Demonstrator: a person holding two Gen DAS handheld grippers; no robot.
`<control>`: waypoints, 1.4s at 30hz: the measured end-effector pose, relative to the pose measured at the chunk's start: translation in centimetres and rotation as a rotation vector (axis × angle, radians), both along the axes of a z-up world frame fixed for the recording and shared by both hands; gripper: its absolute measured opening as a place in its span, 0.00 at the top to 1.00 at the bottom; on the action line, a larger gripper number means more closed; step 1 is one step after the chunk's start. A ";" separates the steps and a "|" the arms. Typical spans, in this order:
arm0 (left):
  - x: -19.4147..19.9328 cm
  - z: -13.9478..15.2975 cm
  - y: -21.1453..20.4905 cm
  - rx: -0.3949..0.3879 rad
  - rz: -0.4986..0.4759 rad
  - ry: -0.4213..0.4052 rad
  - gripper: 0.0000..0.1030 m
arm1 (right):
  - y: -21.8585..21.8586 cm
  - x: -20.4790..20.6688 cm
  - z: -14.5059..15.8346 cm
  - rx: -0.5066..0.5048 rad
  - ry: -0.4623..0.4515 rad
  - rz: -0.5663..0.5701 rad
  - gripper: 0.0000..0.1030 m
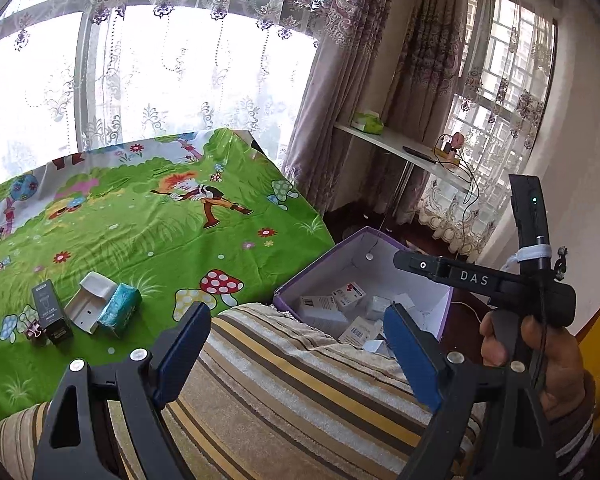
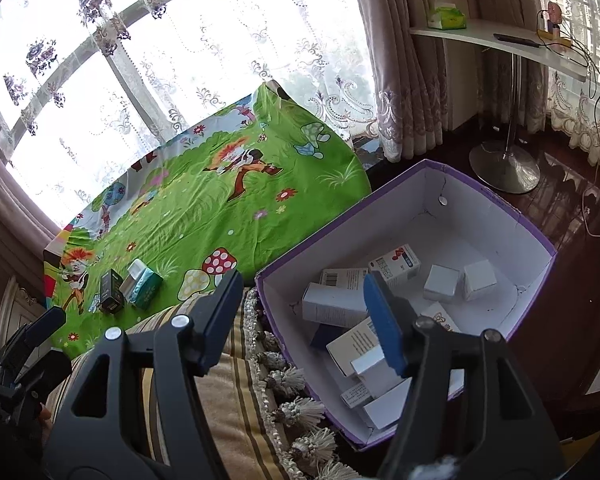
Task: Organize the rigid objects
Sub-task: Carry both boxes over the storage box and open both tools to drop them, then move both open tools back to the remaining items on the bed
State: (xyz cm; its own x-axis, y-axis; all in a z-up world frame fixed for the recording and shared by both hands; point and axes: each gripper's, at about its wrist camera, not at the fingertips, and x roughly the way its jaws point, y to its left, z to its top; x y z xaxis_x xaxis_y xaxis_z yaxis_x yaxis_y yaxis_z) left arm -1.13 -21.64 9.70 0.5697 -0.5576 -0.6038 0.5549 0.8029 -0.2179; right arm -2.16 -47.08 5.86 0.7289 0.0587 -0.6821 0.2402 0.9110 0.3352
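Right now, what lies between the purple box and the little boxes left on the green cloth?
In both views: bare green cloth with printed mushrooms, and a corner of the striped cushion. Nothing loose lies between the purple box and the little boxes.

- The table (image 1: 148,236) has a bright green cartoon cloth (image 2: 204,216) over it, with mushrooms, flowers and a running character printed on it.
- Sitting on the cloth near one corner is a little cluster: a black box (image 1: 52,312) standing up, a white box (image 1: 90,300) open on one side, and a teal patterned box (image 1: 120,310) leaning against it. They're all touching or just beside each other.
- There's a small binder clip (image 1: 34,330) right by the black box.
- A striped, tasselled cushion (image 1: 284,376) sits by the table edge.
- The purple-rimmed cardboard box (image 2: 452,176) is down beside the table, over dark wood floor (image 2: 572,264); it holds a heap of small white cartons (image 2: 440,282).
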 end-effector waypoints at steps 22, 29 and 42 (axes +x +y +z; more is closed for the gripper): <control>3.4 -1.5 15.8 -0.096 0.365 0.094 0.27 | 7.2 2.9 1.2 -0.082 0.009 0.190 0.32; 4.5 -2.3 18.9 -0.095 0.429 0.139 0.31 | 11.0 4.8 2.1 -0.131 0.012 0.292 0.29; 9.6 -4.9 24.4 -0.109 0.632 0.337 0.38 | 20.9 11.4 4.0 -0.245 0.028 0.531 0.21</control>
State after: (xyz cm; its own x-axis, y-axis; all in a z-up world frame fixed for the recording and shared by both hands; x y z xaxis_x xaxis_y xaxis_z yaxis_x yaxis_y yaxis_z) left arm 8.48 2.81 4.77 0.5957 -0.2509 -0.7630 -0.1193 0.9118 -0.3929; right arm 9.24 -26.21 9.84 0.6238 0.2495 -0.7406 -0.2647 0.9591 0.1002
